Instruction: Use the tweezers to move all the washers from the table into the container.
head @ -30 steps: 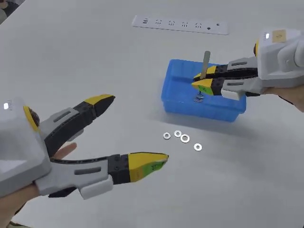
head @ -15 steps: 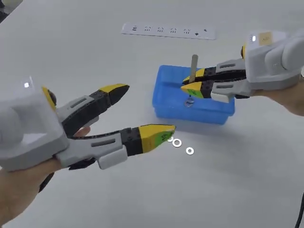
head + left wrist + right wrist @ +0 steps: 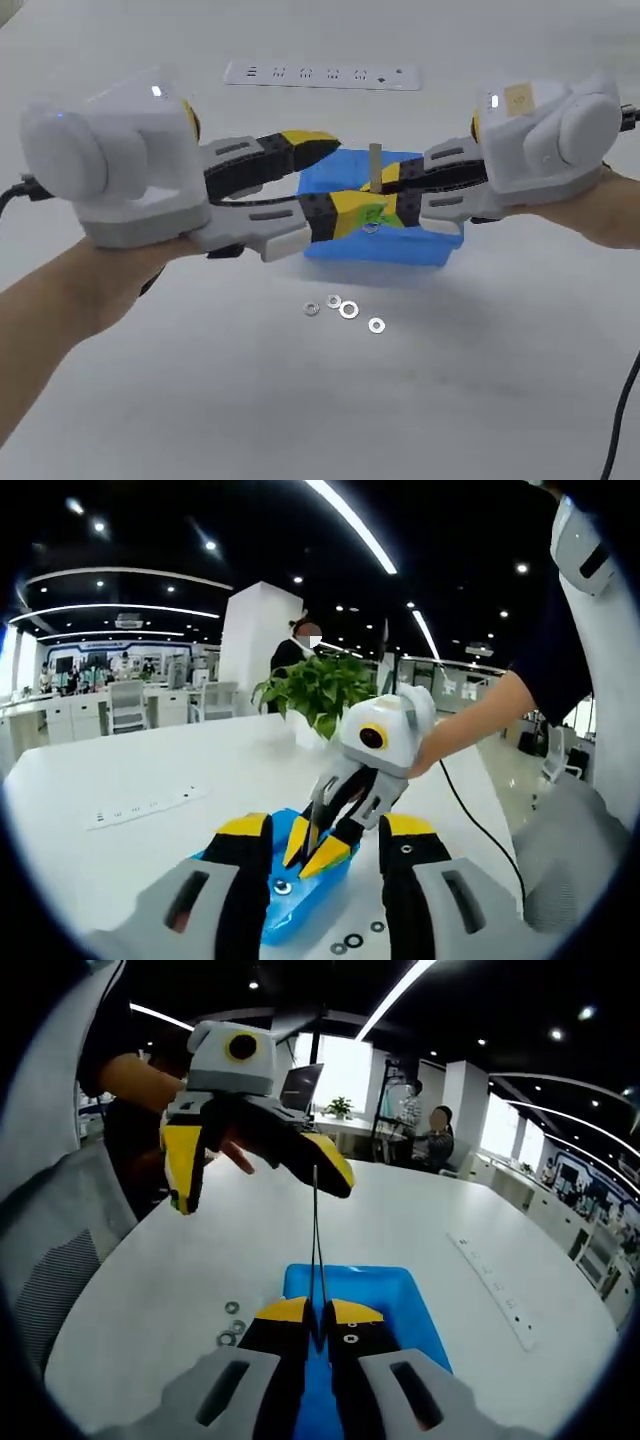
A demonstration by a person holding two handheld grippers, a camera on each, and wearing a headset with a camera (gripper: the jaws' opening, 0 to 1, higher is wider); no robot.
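Note:
My right gripper (image 3: 392, 190) is shut on the grey tweezers (image 3: 375, 163), which stand upright over the blue container (image 3: 412, 244). A small washer (image 3: 371, 228) shows at the tweezers' lower tip inside the container; I cannot tell whether it is held. Several washers (image 3: 347, 310) lie on the table in front of the container. My left gripper (image 3: 345, 178) is open, held in the air, its tips close to the right gripper's. The left gripper view has the right gripper (image 3: 315, 850), the container (image 3: 290, 905) and a washer (image 3: 283, 887). In the right gripper view the tweezers (image 3: 317, 1250) rise from my right gripper (image 3: 318, 1312).
A white power strip (image 3: 320, 75) lies at the far side of the white table (image 3: 200, 400). A black cable (image 3: 625, 420) hangs at the right edge. Office desks, a plant (image 3: 320, 685) and people are in the background.
My left gripper has lifted and swung right, from the near left of the table up to the container beside the right gripper. The right gripper stays over the container with the tweezers.

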